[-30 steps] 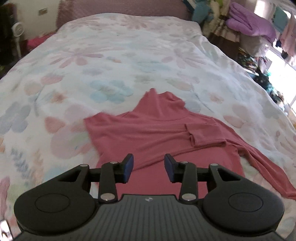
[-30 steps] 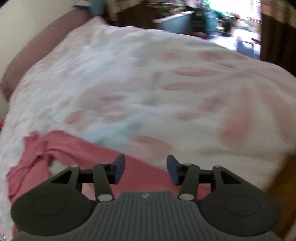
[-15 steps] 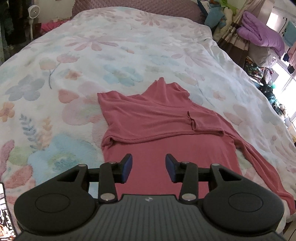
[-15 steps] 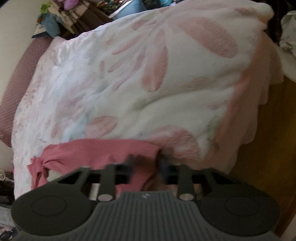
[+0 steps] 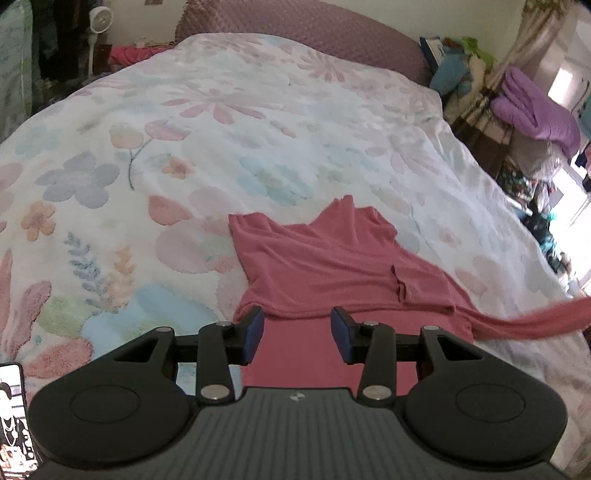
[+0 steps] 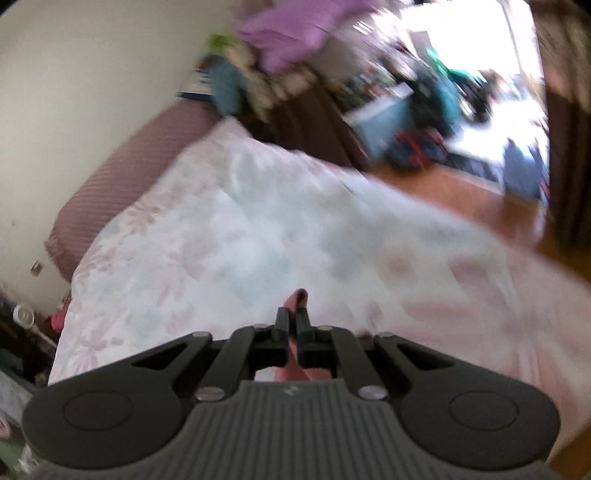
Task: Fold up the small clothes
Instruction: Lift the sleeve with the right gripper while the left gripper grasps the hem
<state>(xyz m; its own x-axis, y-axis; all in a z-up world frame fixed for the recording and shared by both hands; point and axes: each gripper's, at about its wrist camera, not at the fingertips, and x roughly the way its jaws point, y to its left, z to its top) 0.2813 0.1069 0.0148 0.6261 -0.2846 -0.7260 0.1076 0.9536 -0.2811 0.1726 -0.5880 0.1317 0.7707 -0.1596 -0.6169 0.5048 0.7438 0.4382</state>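
Note:
A pink long-sleeved top lies on the floral bedspread, its left sleeve folded across the chest. Its right sleeve stretches off to the right, lifted and blurred. My left gripper is open and empty, hovering just above the top's lower body. My right gripper is shut on the end of the pink sleeve, whose cuff sticks up between the jaws, held above the bed. The right wrist view is motion-blurred.
A mauve headboard ends the bed. Piled clothes and a purple blanket crowd the right side. Wooden floor lies past the bed's right edge. A phone shows at the lower left.
My right gripper closed on the sleeve end and lifted it, swinging upward. The sleeve now stretches right off the bed surface. My left gripper drew back slightly, still open.

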